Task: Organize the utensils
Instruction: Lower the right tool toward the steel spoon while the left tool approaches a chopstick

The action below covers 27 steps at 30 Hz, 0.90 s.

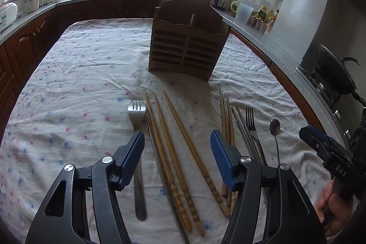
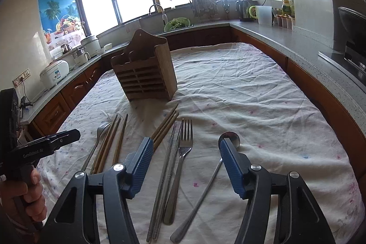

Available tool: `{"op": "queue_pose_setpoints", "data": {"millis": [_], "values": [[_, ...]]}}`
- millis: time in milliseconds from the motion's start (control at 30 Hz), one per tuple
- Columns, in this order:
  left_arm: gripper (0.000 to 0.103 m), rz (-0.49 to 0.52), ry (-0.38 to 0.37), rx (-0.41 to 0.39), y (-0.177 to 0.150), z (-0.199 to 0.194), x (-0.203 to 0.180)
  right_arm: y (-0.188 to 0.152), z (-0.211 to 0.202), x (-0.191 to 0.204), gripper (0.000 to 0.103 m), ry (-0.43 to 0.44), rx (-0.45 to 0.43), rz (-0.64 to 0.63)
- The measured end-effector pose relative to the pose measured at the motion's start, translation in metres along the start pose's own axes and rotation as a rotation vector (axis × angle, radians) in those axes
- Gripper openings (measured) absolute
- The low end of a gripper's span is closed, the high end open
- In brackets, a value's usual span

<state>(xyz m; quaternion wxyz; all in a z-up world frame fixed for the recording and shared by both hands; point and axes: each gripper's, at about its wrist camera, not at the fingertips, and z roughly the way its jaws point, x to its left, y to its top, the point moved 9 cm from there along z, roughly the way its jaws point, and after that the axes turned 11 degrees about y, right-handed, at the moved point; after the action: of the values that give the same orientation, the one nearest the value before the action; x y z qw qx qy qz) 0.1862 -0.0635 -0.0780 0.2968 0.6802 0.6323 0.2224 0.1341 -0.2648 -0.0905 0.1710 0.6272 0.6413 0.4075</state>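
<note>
A wooden utensil holder (image 1: 188, 42) stands upright on the cloth-covered table; it also shows in the right wrist view (image 2: 146, 74). Utensils lie flat in front of it: a fork (image 1: 136, 111), wooden chopsticks (image 1: 176, 141), a second wooden bundle (image 1: 227, 116), metal chopsticks (image 2: 165, 175), a second fork (image 2: 183, 152) and a long spoon (image 2: 228, 138). My left gripper (image 1: 178, 141) is open and empty above the wooden chopsticks. My right gripper (image 2: 185, 150) is open and empty above the metal chopsticks, fork and spoon.
A flowered white cloth (image 2: 251, 95) covers the table. Kitchen counters (image 2: 274, 38) run around it, with a sink, kettle (image 2: 243, 8), rice cooker (image 2: 55, 74) and a stove with a wok (image 1: 336, 74) at the right. The right gripper also shows in the left wrist view (image 1: 320, 143).
</note>
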Motion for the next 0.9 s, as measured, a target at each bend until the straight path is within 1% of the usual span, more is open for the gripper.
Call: {"op": "queue_pose_setpoints", "data": {"millis": [100,167,267,333,433,600,700,733,767,800,900], "values": [[0.051,0.02,-0.023,0.043,0.003,0.016,-0.012,0.001,0.007,-0.007,0.055,-0.006,0.03,0.019],[0.045,0.031,-0.032,0.067,0.005,0.026,-0.019,0.0,0.013,-0.01,0.048,0.002,0.053,0.032],[0.04,0.048,-0.024,0.1,0.009,0.041,-0.025,0.0,0.024,-0.008,0.043,0.019,0.087,0.038],[0.038,0.05,-0.02,0.124,0.011,0.052,-0.026,0.001,0.032,-0.007,0.04,0.027,0.109,0.045],[0.035,0.049,-0.013,0.167,0.012,0.068,-0.025,0.001,0.039,-0.016,0.034,-0.009,0.126,0.056],[0.03,0.052,-0.006,0.224,0.01,0.09,-0.022,-0.009,0.043,-0.04,0.032,-0.074,0.182,0.096],[0.029,0.062,0.01,0.248,0.009,0.103,-0.022,-0.022,0.05,-0.049,0.031,-0.083,0.243,0.115],[0.028,0.065,0.011,0.254,0.009,0.107,-0.022,-0.026,0.054,-0.051,0.029,-0.086,0.264,0.12],[0.028,0.077,0.016,0.241,0.011,0.108,-0.024,-0.031,0.058,-0.053,0.026,-0.088,0.284,0.125],[0.028,0.092,0.022,0.24,0.012,0.11,-0.027,-0.035,0.062,-0.055,0.027,-0.088,0.299,0.132],[0.028,0.131,0.013,0.236,0.013,0.113,-0.036,-0.032,0.067,-0.056,0.026,-0.09,0.285,0.125]]}}
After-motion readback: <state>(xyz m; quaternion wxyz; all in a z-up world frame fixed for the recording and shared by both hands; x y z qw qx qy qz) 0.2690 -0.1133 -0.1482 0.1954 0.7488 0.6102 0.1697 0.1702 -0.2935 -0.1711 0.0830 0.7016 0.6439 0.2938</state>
